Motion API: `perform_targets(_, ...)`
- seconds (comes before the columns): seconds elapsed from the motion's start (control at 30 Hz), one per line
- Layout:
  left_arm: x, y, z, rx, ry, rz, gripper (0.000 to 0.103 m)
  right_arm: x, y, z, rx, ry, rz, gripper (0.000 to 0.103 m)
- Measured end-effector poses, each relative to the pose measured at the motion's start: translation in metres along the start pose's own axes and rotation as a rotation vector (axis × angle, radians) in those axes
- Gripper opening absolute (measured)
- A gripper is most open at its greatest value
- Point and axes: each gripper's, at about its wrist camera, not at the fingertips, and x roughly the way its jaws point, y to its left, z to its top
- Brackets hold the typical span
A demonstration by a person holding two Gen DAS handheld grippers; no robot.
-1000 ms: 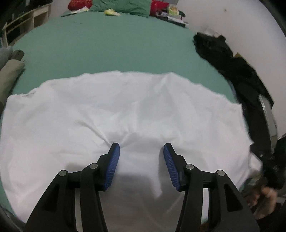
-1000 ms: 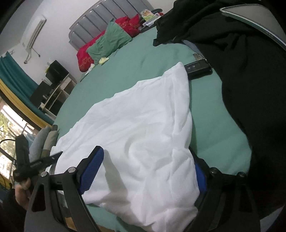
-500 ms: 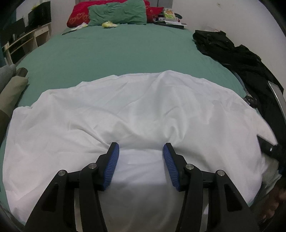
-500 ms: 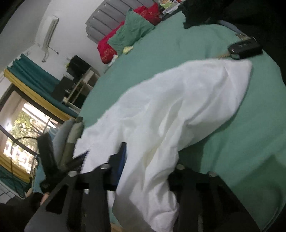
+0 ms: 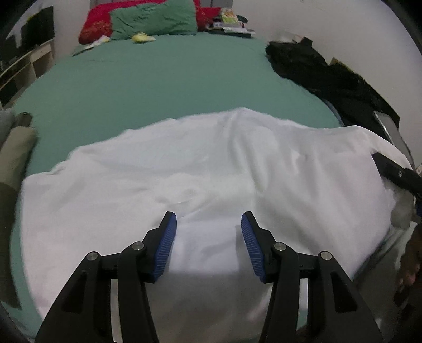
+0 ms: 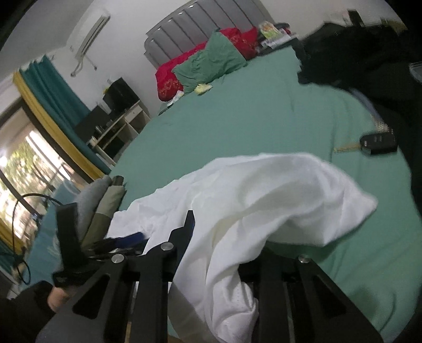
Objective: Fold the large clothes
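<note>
A large white garment [image 5: 211, 171] lies spread across the near part of a green bed [image 5: 171, 79]. My left gripper [image 5: 208, 224] is open, its blue pads apart and its fingertips resting down on the cloth near the front edge. In the right wrist view the garment's [image 6: 277, 190] near corner is bunched and lifted off the sheet. My right gripper [image 6: 224, 237] is closing on that bunch, and the cloth drapes over its right finger and hides it. The right gripper's black body [image 5: 395, 174] shows at the garment's right end in the left wrist view.
Black clothes [image 5: 329, 79] are piled along the bed's right side by the wall. A car key [image 6: 378, 143] lies on the sheet beside them. Red and green pillows [image 5: 153, 21] sit at the head. Folded grey and olive clothes [image 6: 102, 203] rest at the left edge.
The right gripper closed from wide open onto the garment's corner and lifted it, pulling the cloth up and inward. The left gripper stayed open on the cloth and tilted up slightly.
</note>
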Motion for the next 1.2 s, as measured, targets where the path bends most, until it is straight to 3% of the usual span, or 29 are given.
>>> perform_targets(0.2,-0.044,0.051,-0.017,0.008,-0.069,0.030,0.054,0.002,0.043,0.011,-0.083,0.005,-0.061,0.022)
perform_targets(0.3,-0.063,0.080,-0.029,0.015,-0.121,0.093,0.054,0.006,0.066,0.018,-0.128,0.012,-0.075,0.022)
perform_targets(0.43,-0.069,0.132,-0.042,-0.134,-0.109,0.137,0.054,0.021,0.105,0.025,-0.216,0.029,-0.084,0.022)
perform_targets(0.57,-0.076,0.167,-0.047,-0.285,-0.119,0.125,0.054,0.046,0.142,0.024,-0.281,0.060,-0.059,0.021)
perform_targets(0.87,-0.081,0.199,-0.060,-0.377,-0.141,0.112,0.054,0.133,0.211,-0.022,-0.384,0.270,0.078,0.021)
perform_targets(0.97,-0.083,0.214,-0.064,-0.421,-0.143,0.116,0.054,0.164,0.219,-0.049,-0.358,0.407,0.185,0.024)
perform_targets(1.07,-0.085,0.223,-0.070,-0.456,-0.151,0.103,0.054,0.179,0.217,-0.066,-0.326,0.477,0.253,0.024)
perform_targets(1.1,-0.086,0.222,-0.070,-0.451,-0.155,0.102,0.054,0.178,0.220,-0.068,-0.333,0.474,0.258,0.026)
perform_targets(1.17,-0.083,0.220,-0.070,-0.439,-0.149,0.117,0.054,0.164,0.222,-0.066,-0.367,0.441,0.256,0.043)
perform_targets(1.2,-0.082,0.218,-0.069,-0.433,-0.144,0.127,0.054,0.158,0.224,-0.063,-0.375,0.429,0.266,0.061)
